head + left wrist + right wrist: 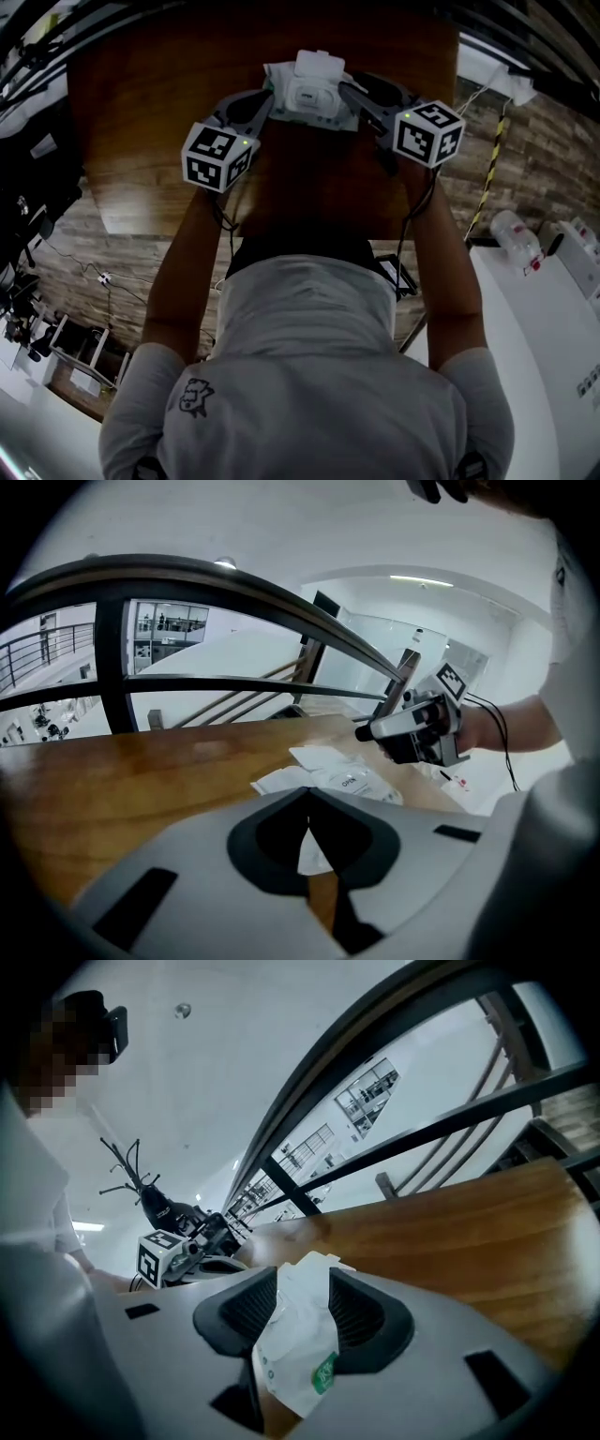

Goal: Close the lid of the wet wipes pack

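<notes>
Glossy brown wooden table [141, 141], white wet wipes pack [314, 94] lying on it

Open tabletop [141, 141] lies either side of the wipes pack [314, 94]; a railing [111, 667] stands behind.

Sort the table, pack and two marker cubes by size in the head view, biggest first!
Table
Pack, barely; the next two sit nearer the camera, so unsure
Left cube and right cube, alike
</notes>
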